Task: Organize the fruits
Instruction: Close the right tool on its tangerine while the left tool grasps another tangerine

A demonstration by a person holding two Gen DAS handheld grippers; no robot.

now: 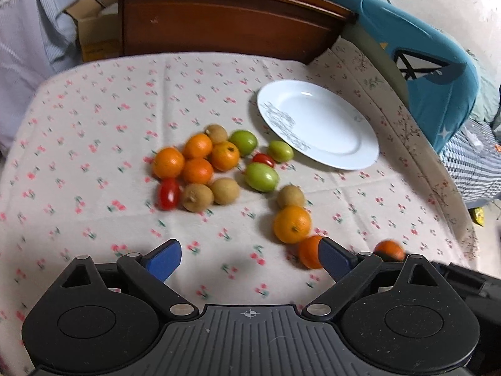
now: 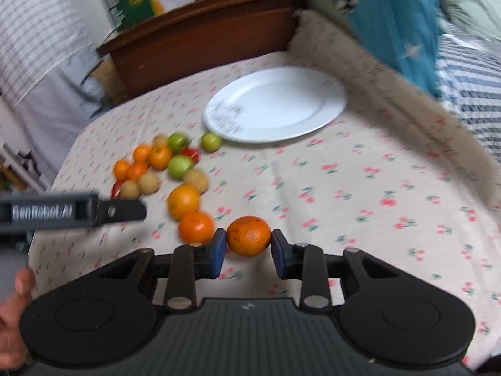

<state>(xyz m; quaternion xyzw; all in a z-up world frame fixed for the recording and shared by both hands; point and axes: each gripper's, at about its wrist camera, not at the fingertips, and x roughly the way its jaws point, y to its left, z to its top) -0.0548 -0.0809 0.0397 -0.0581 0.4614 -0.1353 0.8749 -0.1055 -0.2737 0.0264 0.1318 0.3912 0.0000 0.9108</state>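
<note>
Several loose fruits lie on the flowered tablecloth (image 1: 94, 119): small oranges (image 1: 198, 170), brown round fruits (image 1: 224, 190), green fruits (image 1: 261, 176) and red cherry tomatoes (image 1: 168, 193). An empty white plate (image 1: 319, 125) (image 2: 275, 103) sits behind them to the right. My right gripper (image 2: 249, 244) is shut on an orange (image 2: 249, 235), with a blue pad on each side of it; the same orange (image 1: 389, 249) shows at the lower right of the left wrist view. My left gripper (image 1: 250, 253) hangs open over bare cloth. Another orange (image 1: 308, 252) lies just behind its right finger.
A brown wooden headboard (image 1: 219, 22) stands behind the table, and a blue chair draped in cloth (image 1: 438, 72) stands at the right. The left gripper's black body (image 2: 72, 211) and a hand (image 2: 12, 297) fill the left edge of the right wrist view. The table edge curves round at the left.
</note>
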